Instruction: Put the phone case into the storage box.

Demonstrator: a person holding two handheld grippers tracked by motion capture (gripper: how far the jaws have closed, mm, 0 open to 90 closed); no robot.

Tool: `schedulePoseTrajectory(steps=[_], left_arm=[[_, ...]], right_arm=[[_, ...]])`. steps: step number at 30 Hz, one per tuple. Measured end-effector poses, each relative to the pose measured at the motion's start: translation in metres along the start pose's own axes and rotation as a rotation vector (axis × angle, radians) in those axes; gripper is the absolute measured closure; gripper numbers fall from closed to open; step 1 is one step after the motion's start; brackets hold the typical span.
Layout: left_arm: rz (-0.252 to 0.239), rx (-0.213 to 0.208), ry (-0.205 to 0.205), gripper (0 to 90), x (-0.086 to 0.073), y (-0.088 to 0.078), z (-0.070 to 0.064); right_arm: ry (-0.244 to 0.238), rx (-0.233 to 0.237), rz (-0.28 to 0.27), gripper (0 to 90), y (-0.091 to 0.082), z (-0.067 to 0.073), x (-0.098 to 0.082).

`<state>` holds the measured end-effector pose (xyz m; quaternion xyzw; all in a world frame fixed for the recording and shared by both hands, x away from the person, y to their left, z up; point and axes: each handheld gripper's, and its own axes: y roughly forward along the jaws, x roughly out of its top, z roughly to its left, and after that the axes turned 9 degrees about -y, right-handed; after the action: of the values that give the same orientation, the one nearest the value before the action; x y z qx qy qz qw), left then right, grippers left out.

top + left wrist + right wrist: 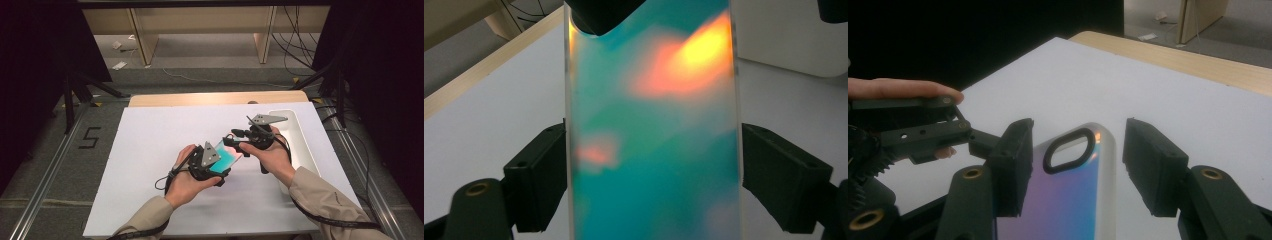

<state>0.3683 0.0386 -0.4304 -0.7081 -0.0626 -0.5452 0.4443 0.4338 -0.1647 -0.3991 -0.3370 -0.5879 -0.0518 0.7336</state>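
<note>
An iridescent teal phone case (227, 154) is held above the white table between both hands. In the left gripper view the case (649, 150) runs up the middle, glowing orange near the top, and my left gripper (654, 170) is shut on its two long edges. My right gripper (1073, 160) stands open around the case's camera-hole end (1068, 200); its left jaw is against the case and its right jaw stands apart. In the high view the left gripper (216, 167) is under the case's near end and the right gripper (239, 137) at its far end.
A white tray (300, 140) lies along the table's right side, just beyond the right hand. The white board (165, 135) covers a wooden table (215, 97). Dark stands and cables ring the floor; a "5" (90, 137) is marked on the left.
</note>
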Motion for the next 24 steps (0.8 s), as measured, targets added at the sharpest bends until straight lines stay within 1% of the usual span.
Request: schedulePoseTrajectory(steps=[13,19,24], left_arm=[[-0.004,0.010,0.009,16.5,0.0008,-0.0009,0.0001],[-0.006,0.011,0.009,16.5,0.0010,-0.0011,0.0001],[-0.008,0.013,0.009,16.5,0.0010,-0.0010,-0.0002]], right_arm=[[0.021,0.011,-0.004,51.8,0.0000,-0.0015,-0.0003],[0.029,0.008,-0.004,53.9,-0.0001,-0.0022,-0.0006],[0.046,0.017,-0.005,56.9,-0.0001,-0.0031,-0.0010]])
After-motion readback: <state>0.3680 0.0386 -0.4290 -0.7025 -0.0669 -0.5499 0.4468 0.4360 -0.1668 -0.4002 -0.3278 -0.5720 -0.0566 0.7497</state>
